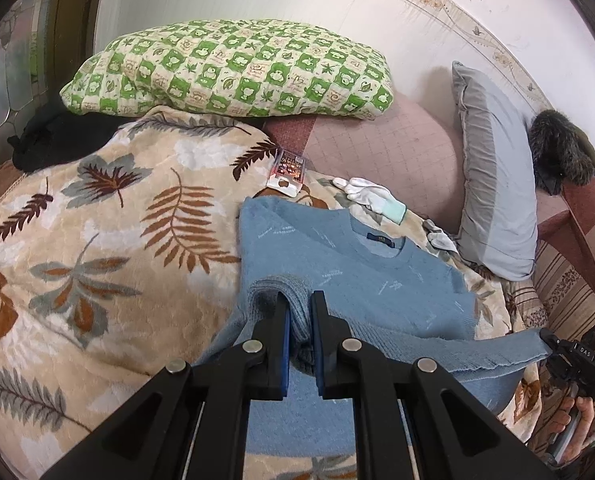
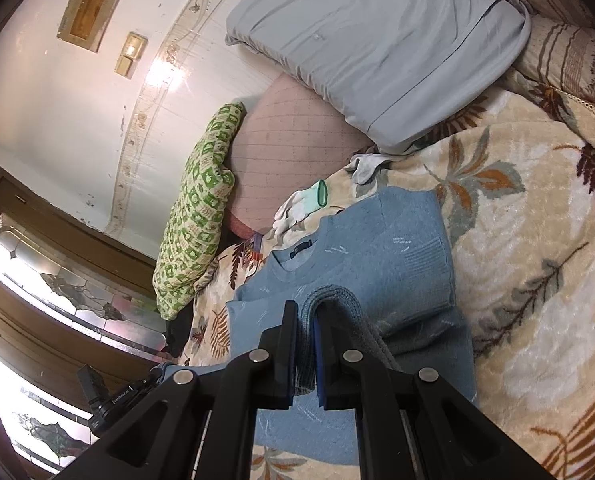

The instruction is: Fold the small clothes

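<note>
A light blue knit sweater lies on a leaf-patterned blanket, neck hole facing the pillows, with both sleeves folded in across the body. My left gripper is shut on a bunched fold of the sweater's bottom hem, lifted off the blanket. My right gripper is likewise shut on a fold of the sweater at the hem. In the left wrist view the right gripper shows at the far right, held by a hand, with the hem stretched between the two grippers.
A green checked pillow, a pink cushion and a grey pillow lie against the wall. White gloves and a small card packet rest just beyond the sweater's collar. A black garment lies at far left.
</note>
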Tool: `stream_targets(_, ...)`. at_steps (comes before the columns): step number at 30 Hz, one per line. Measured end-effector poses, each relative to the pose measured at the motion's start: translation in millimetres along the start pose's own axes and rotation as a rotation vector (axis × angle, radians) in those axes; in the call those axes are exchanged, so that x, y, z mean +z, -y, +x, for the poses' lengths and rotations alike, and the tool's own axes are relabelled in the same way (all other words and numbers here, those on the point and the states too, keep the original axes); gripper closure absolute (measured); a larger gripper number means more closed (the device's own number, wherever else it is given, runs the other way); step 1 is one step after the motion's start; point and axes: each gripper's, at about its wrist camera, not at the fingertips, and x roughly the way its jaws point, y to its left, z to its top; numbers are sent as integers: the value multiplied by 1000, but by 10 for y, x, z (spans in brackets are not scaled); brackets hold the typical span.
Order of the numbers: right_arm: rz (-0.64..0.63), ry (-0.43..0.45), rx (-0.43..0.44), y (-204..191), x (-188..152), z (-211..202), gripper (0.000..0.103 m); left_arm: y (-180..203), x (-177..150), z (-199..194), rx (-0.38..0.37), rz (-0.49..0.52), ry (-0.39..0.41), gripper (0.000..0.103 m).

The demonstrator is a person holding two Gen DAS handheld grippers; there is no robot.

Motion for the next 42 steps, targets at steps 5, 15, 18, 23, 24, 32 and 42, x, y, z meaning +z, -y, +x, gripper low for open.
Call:
stream_targets(5, -9, 4, -13, -27, 283, 234, 96, 104, 295, 242, 30, 27, 13, 94)
stream_targets(15, 1, -23, -99, 182, 1066, 1178, 96, 285, 957, 1375, 122, 101, -5, 94)
stream_targets(18, 20, -49, -136, 357, 1188, 1524, 96, 273, 1046, 1758, 157, 109, -22, 94)
stream_targets(23, 50, -71, -182, 629, 1277, 1967, 96, 206, 1077, 2173, 187, 105, -32, 94)
stream_targets(24, 53, -74, -193, 663, 1275, 2024, 96, 183, 1074, 2264, 187, 100, -42, 92)
stream_targets(32, 82, -7, -259, 766, 1163, 1815, 7, -64, 1146, 1823, 208, 11, 70, 35)
stream_targets(42, 769, 357, 129, 1674, 391, 463, 7, -502, 425, 865, 110, -105, 61, 34)
